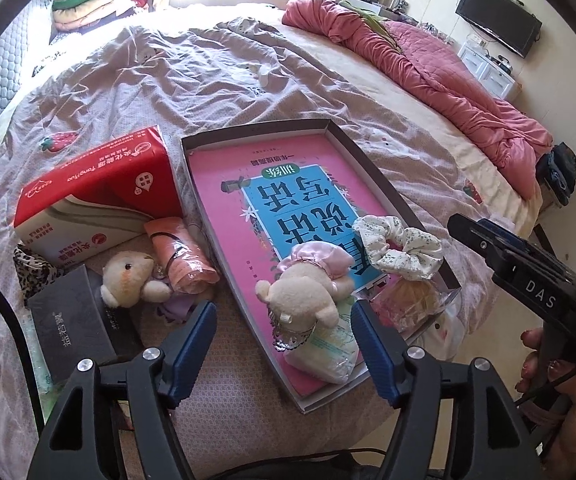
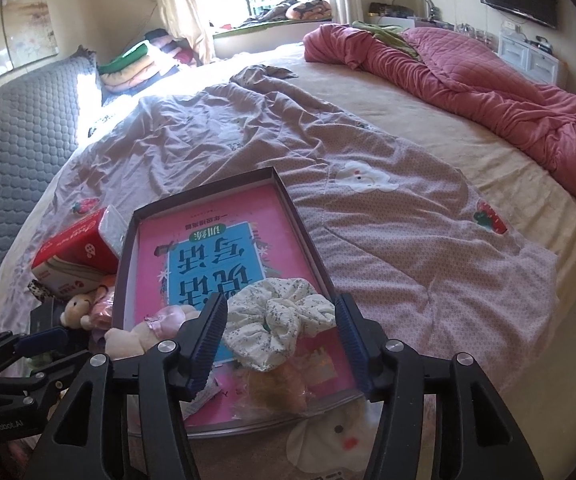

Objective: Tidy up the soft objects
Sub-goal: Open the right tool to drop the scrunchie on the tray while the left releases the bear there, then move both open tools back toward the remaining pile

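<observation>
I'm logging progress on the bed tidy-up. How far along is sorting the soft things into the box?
Done: a capped plush bear and a floral scrunchie lie in the shallow box. In hand: nothing; the left gripper and right gripper are both open above the box. Left: a second plush bear lies outside, beside the red tissue pack.

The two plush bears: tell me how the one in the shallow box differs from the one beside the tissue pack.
The bear in the box wears a pink satin bonnet; the bear beside the tissue pack is bareheaded. The boxed bear lies on the pink book inside the tray, face turned away; the other lies on the bedspread outside it, its face and blushed cheek showing. Both are small, cream and fluffy.
</observation>
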Available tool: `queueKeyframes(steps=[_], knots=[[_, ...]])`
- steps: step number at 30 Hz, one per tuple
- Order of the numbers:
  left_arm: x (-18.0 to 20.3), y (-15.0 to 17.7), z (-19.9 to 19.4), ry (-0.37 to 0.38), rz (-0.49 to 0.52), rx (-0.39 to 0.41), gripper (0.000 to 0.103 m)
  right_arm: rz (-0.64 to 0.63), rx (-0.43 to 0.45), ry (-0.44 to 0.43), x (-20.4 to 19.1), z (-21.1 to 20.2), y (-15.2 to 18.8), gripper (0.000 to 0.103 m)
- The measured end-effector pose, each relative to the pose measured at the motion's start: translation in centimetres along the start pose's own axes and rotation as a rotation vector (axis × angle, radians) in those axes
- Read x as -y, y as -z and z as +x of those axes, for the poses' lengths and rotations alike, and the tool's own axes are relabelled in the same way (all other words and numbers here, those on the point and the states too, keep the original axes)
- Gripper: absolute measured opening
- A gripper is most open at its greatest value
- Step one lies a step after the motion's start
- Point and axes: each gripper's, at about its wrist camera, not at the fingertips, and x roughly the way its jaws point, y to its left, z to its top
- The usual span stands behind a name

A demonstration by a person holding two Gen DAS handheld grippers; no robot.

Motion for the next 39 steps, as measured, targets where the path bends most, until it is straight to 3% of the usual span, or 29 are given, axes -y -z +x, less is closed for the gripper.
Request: queueKeyframes(steps=[7, 14, 18, 24, 31, 39], knots=[[-0.5, -0.1, -2.2, -0.087, 0.016, 0.04, 0.073, -0.042, 0.041, 0.013, -1.3, -1.0, -0.2, 0.058], [-1.8, 0.2, -3.8, -0.111, -0.017, 0.068, 0.073, -0.063, 0.074, -0.033, -3.2, -2.2, -0.9, 0.059], [-2.5, 0.2, -4.5, -0.125, -0.032, 0.081, 0.074, -0.085, 0.105, -0.057, -4.7, -3.3, -1.5, 0.07], [-4.0, 0.3, -5.7, -0.143, -0.067, 0.107, 0.074, -0.146, 0.13, -0.08, -7.4, -4.1, -1.9, 0.071], [-7.2, 1.2, -7.6, -0.168, -0.142, 0.155, 0.074, -0.189, 0.141, -0.141, -10.3, -4.7, -1.9, 0.071], [-13.4, 2.8, -9.6, -0.221, -0.264, 0.172, 0.074, -0.259, 0.13, -0.183, -13.3, -4.4, -1.5, 0.071]])
